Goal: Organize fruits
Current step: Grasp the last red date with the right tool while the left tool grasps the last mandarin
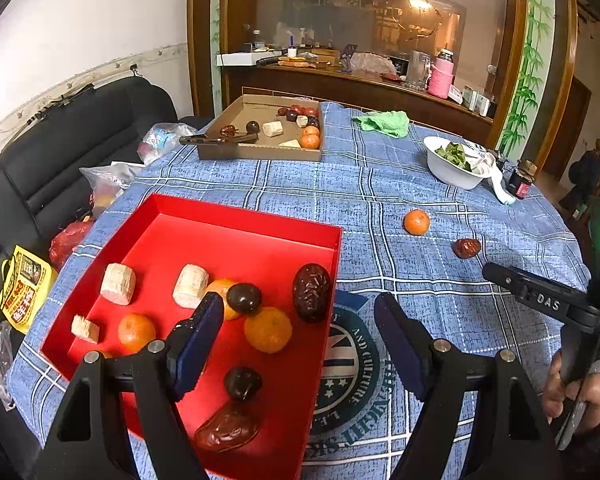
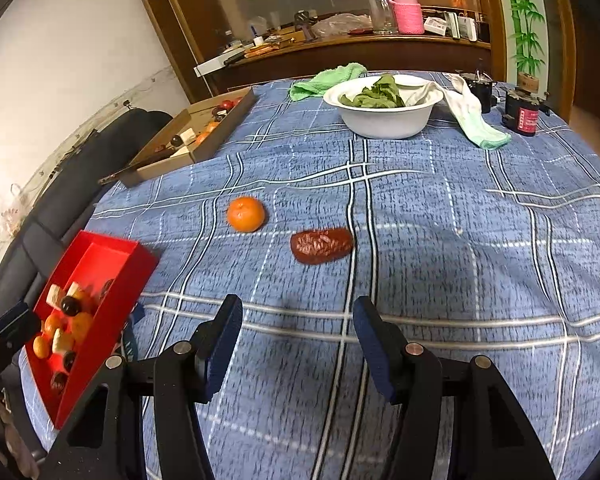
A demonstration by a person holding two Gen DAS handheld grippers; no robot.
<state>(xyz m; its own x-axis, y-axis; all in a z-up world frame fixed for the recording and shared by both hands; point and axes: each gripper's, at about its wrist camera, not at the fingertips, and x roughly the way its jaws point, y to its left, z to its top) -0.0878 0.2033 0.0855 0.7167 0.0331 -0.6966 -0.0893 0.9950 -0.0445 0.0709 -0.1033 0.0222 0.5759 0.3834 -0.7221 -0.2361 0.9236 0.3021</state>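
Note:
A red box (image 1: 180,216) (image 2: 96,344) on the blue checked tablecloth holds several tangerines, dates, dark round fruits and pale chunks. My left gripper (image 1: 300,316) hovers open over the box's right wall, nothing between its fingers. One tangerine (image 2: 245,213) (image 1: 417,222) and one red date (image 2: 321,245) (image 1: 467,247) lie loose on the cloth. My right gripper (image 2: 298,320) stands open and empty just short of the date, which lies ahead between the lines of its fingers. In the left wrist view the right gripper (image 1: 500,276) shows at the right edge, held by a hand (image 1: 572,392).
A cardboard tray (image 1: 260,152) (image 2: 204,148) with more fruit and a black tool sits at the far left. A white bowl (image 2: 380,120) (image 1: 452,172) of green leaves, a green cloth (image 2: 324,80), a white cloth (image 2: 476,120) and a dark jar (image 2: 522,116) stand at the back. A black sofa (image 1: 60,168) borders the table's left.

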